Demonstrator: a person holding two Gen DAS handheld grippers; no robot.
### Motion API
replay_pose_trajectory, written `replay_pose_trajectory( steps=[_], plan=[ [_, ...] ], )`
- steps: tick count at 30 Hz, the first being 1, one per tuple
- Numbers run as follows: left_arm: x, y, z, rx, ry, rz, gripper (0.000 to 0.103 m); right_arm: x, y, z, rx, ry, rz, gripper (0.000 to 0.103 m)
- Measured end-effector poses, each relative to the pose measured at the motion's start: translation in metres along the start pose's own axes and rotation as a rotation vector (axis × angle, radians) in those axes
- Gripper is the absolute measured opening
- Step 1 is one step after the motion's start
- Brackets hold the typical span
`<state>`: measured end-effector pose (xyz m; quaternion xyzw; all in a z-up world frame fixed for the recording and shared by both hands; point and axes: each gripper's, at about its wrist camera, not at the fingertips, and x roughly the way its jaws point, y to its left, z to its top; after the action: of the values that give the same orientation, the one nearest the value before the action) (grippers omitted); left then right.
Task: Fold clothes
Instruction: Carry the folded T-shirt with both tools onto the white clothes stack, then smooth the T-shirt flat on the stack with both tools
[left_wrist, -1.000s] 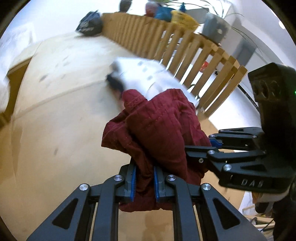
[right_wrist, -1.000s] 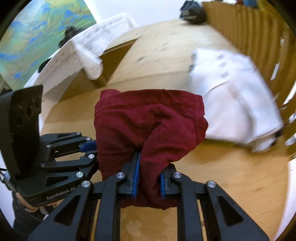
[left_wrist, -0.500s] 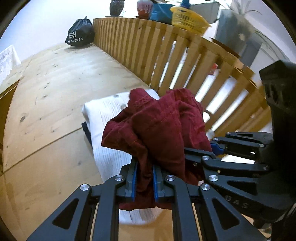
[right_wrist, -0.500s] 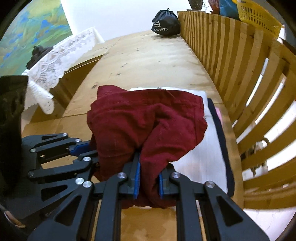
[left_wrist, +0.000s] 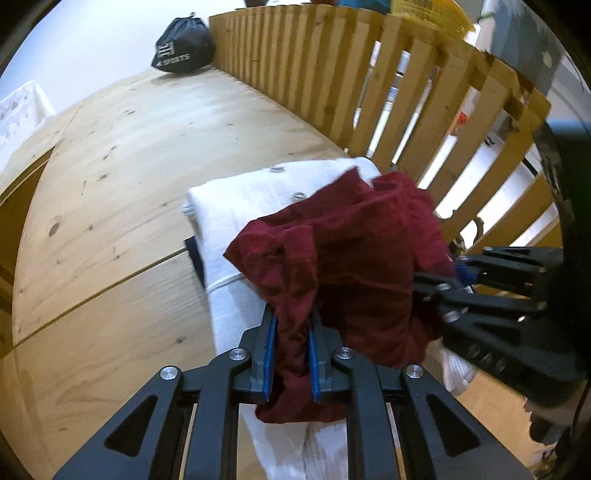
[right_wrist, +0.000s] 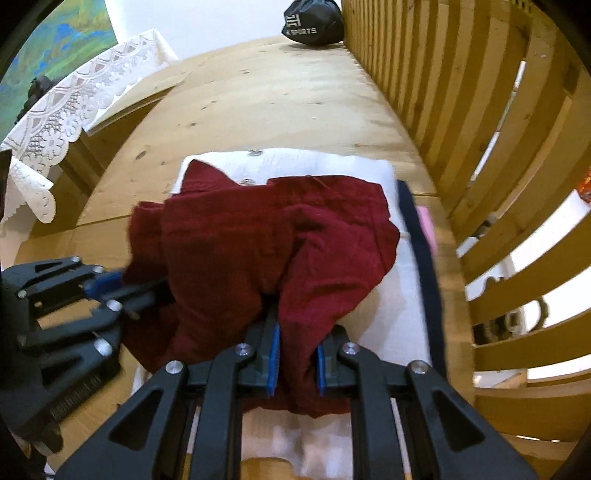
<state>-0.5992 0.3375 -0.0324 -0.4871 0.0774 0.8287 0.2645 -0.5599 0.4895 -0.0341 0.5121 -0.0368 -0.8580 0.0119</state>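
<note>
The right wrist view shows things that the left view does not: a lace cloth (right_wrist: 70, 122) hanging over a lower edge at the left, a colourful painting (right_wrist: 55, 48) behind it, and a thin pink item (right_wrist: 426, 225) beside a dark navy garment (right_wrist: 421, 251) near the railing (right_wrist: 480, 122). The left wrist view shows only a small corner of the navy garment (left_wrist: 195, 254), but it shows more of the bright room behind the railing (left_wrist: 388, 92).

The left gripper (left_wrist: 291, 332) is clamped on the red garment (left_wrist: 351, 266), with cloth bunched between its blue pads. The right gripper (right_wrist: 295, 354) is clamped on the red garment (right_wrist: 258, 251) too. In each view the other gripper comes in from the side and also bites into the cloth.

The red garment is dark red, crumpled and thick in folds, and it is bundled between the two grippers. It sits over a folded white garment (left_wrist: 251, 199) with small buttons, which lies flat on the wood surface (left_wrist: 129, 147) just beside the railing. I cannot tell if the red bundle rests fully on the white one.

The surface is pale wood with knots and a seam. At its far end stands a black bag (left_wrist: 183, 48) with the word SPORTS.
</note>
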Motion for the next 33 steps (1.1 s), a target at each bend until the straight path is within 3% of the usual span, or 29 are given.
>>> replay_pose_trajectory(
  steps=[4, 6, 10, 13, 17, 19, 21, 22, 23, 26, 30, 33],
  plan=[
    [0.000, 0.010, -0.003, -0.026, 0.007, 0.005, 0.024, -0.003, -0.015, 0.001, -0.005, 0.002, -0.111, 0.015],
    [0.002, 0.013, -0.006, -0.034, 0.013, 0.015, 0.029, 0.004, -0.021, 0.001, 0.022, 0.022, -0.123, 0.018],
    [-0.003, 0.017, -0.010, -0.041, 0.007, 0.008, 0.030, 0.011, -0.031, 0.005, 0.054, 0.084, -0.135, 0.048],
    [-0.012, 0.019, -0.009, -0.028, -0.010, 0.003, 0.030, -0.004, -0.048, 0.005, 0.130, 0.074, -0.067, 0.050],
    [-0.024, 0.017, -0.001, 0.007, -0.070, 0.034, 0.028, -0.038, -0.059, -0.002, 0.132, 0.010, -0.104, 0.050],
    [-0.040, 0.017, -0.004, 0.013, -0.103, 0.001, 0.028, -0.054, -0.059, -0.008, 0.119, -0.048, -0.099, 0.050],
    [-0.055, 0.010, -0.008, 0.039, -0.138, -0.070, 0.028, -0.062, -0.050, -0.012, 0.067, -0.120, -0.047, 0.045],
    [-0.059, 0.005, -0.009, 0.058, -0.146, -0.092, 0.028, -0.064, -0.046, -0.013, 0.045, -0.143, -0.025, 0.022],
    [-0.060, -0.002, -0.010, 0.077, -0.147, -0.121, 0.028, -0.060, -0.042, -0.012, 0.034, -0.139, -0.012, 0.008],
    [-0.046, -0.021, -0.010, 0.128, -0.105, -0.167, 0.030, -0.041, -0.032, -0.007, -0.009, -0.112, -0.038, 0.008],
    [0.006, -0.019, -0.022, 0.171, -0.013, -0.007, 0.027, -0.021, -0.032, -0.011, -0.032, -0.071, -0.087, 0.008],
    [0.009, -0.005, -0.028, 0.131, -0.023, -0.056, 0.029, -0.007, -0.032, -0.014, -0.050, -0.040, -0.123, 0.008]
  ],
)
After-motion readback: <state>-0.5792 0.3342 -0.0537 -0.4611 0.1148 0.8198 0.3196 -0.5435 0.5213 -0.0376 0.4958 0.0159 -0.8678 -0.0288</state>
